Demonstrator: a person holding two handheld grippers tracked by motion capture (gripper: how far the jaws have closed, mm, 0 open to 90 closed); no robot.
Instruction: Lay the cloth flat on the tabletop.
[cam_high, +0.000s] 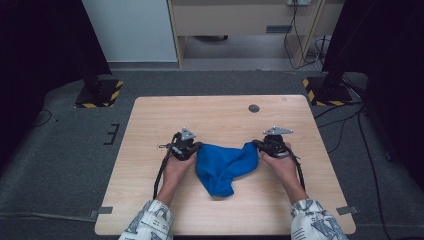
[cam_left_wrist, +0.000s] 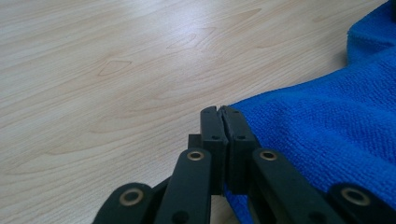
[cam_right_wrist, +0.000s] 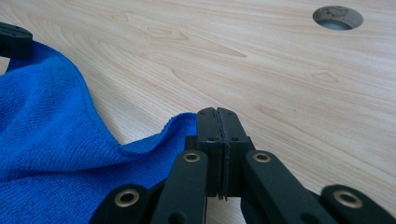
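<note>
A blue cloth (cam_high: 222, 167) hangs in a sag between my two grippers over the wooden table (cam_high: 210, 112), its lower fold resting on the tabletop. The left gripper (cam_high: 197, 146) is shut on the cloth's left corner. In the left gripper view the jaws (cam_left_wrist: 219, 112) meet flat, with the blue cloth (cam_left_wrist: 327, 140) running off to the right from them. The right gripper (cam_high: 254, 145) is shut on the opposite corner. In the right gripper view the closed jaws (cam_right_wrist: 218, 114) pinch the cloth's hem, and the blue cloth (cam_right_wrist: 46, 140) spreads to the left.
A round cable hole (cam_high: 254, 108) sits near the table's far edge, also seen as a hole (cam_right_wrist: 337, 17) in the right gripper view. Two stands with yellow-black striped bases (cam_high: 100, 95) (cam_high: 325, 92) flank the table on the grey floor. Cables lie at the right.
</note>
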